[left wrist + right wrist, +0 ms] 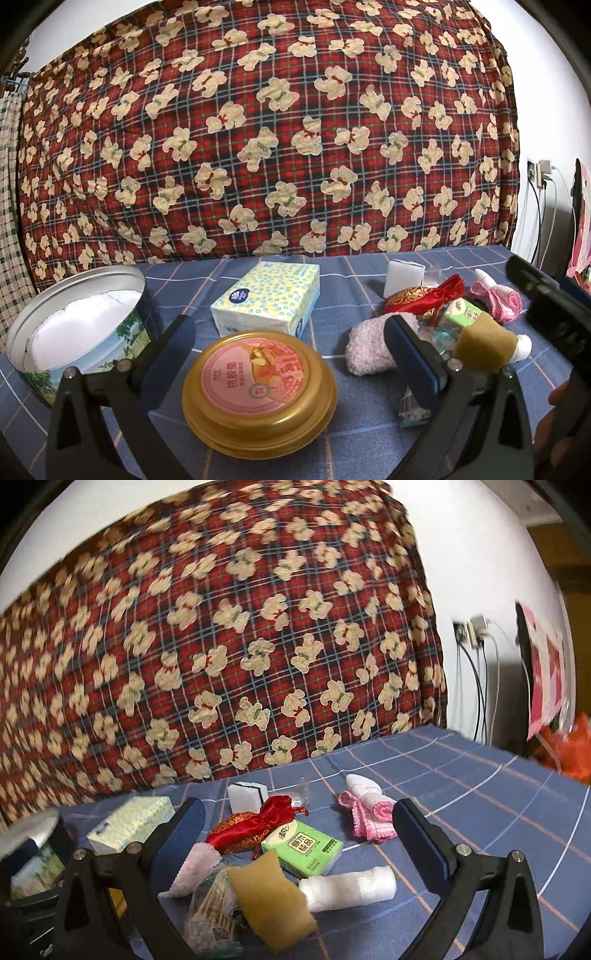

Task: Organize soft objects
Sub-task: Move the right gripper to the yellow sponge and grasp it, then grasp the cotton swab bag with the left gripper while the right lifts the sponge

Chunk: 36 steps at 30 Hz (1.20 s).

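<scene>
An open round tin [79, 325] with a white liner stands at the left; it also shows in the right wrist view [31, 845]. Its gold lid [258, 393] lies between my open left gripper's [291, 360] fingers. A pile of soft things lies to the right: pale pink fluffy cloth [369, 345], yellow sponge [271, 897], white roll [347, 886], green tissue pack [301, 845], red satin pouch [251, 825], pink towel [369, 810], white sponge [245, 792], cotton swab bag [212, 912]. My right gripper [299, 845] is open and empty above the pile.
A yellow-white tissue box [267, 297] sits behind the lid on the blue checked sheet [480, 812]. A red plaid bear quilt [266, 129] rises behind. Wall socket with cables [476, 635] and orange bag [569, 749] at right.
</scene>
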Each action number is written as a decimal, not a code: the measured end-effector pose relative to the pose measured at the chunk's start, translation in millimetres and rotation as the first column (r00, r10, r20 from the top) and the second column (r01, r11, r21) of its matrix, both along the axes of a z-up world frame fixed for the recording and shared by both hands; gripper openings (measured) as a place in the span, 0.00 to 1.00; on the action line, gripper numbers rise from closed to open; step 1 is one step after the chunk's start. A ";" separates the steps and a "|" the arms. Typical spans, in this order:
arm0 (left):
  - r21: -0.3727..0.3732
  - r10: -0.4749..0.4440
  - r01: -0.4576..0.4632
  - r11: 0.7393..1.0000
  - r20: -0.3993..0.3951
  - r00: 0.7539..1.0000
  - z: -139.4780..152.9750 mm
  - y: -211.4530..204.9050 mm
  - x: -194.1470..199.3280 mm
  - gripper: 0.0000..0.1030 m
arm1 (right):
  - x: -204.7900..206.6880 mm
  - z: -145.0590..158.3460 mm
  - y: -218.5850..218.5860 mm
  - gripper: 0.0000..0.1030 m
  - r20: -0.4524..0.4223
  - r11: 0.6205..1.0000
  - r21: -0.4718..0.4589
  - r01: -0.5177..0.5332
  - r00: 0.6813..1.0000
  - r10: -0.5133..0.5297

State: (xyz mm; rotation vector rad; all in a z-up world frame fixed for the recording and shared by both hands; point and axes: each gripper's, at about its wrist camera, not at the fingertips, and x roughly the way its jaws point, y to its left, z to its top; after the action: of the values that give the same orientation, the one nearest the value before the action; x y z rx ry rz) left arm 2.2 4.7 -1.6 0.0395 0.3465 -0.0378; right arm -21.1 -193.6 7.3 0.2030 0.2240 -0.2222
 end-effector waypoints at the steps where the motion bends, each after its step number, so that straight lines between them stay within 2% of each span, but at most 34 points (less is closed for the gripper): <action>1: 0.000 0.000 0.000 1.000 0.000 1.000 -0.1 -0.1 0.0 1.00 | -4.3 -0.8 -9.0 1.00 0.003 1.000 0.023 -0.002 1.000 0.002; 8: -0.009 -0.021 0.021 1.000 -0.007 1.000 -3.2 -0.4 0.4 1.00 | -25.0 5.8 -33.3 0.97 -0.048 0.997 -0.038 -0.066 0.997 0.065; 9: -0.013 -0.042 0.042 0.999 -0.010 0.999 -4.2 -1.3 0.3 1.00 | -27.8 6.7 -35.8 0.92 -0.056 0.996 -0.037 -0.077 0.996 0.075; 11: -0.007 -0.063 0.062 0.998 -0.014 0.998 -7.7 -4.5 0.9 1.00 | -28.1 7.6 -42.9 0.72 -0.082 0.993 -0.022 -0.113 0.991 0.110; 12: -0.001 -0.070 0.070 0.998 -0.013 0.997 -8.5 -6.4 0.1 1.00 | -25.6 6.6 -43.1 0.54 -0.108 0.991 -0.017 -0.134 0.985 0.131; 13: 0.003 -0.075 0.075 0.997 -0.011 0.997 -8.2 -7.9 -0.9 1.00 | -21.5 4.9 -41.4 0.46 -0.137 0.987 -0.006 -0.161 0.978 0.158; 16: 0.017 -0.076 0.076 0.997 -0.002 0.997 -7.5 -11.6 -4.8 1.00 | -13.2 -1.5 -33.3 0.45 -0.167 0.966 0.058 -0.254 0.951 0.260; 21: 0.007 -0.074 0.074 0.997 -0.007 0.997 -6.7 -12.2 -6.8 1.00 | 6.4 -6.7 -0.2 0.45 -0.231 0.942 0.011 -0.335 0.916 0.328; 25: -0.014 -0.071 0.071 0.997 -0.021 0.997 -5.8 -9.0 -8.8 1.00 | 27.4 -20.1 18.3 0.46 -0.350 0.943 -0.057 -0.328 0.891 0.288; 32: 0.007 -0.074 0.075 0.997 -0.037 0.997 -5.6 -13.3 -12.9 1.00 | 35.1 -29.2 11.9 0.45 -0.419 0.946 -0.098 -0.308 0.875 0.242; 34: 0.017 -0.077 0.078 0.997 -0.049 0.996 -5.1 -16.0 -11.6 1.00 | 37.1 -28.7 8.9 0.46 -0.430 0.944 -0.078 -0.321 0.865 0.259; 36: 0.018 -0.091 0.092 0.996 -0.055 0.994 -4.9 -17.8 -11.9 1.00 | 37.3 -27.9 4.7 0.46 -0.421 0.948 -0.064 -0.313 0.869 0.259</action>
State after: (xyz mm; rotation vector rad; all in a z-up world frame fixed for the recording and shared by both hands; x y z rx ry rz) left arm -9.6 -13.1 -6.5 0.0746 0.3991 -0.1264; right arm 16.3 -189.0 -20.6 -0.0127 0.6513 0.0219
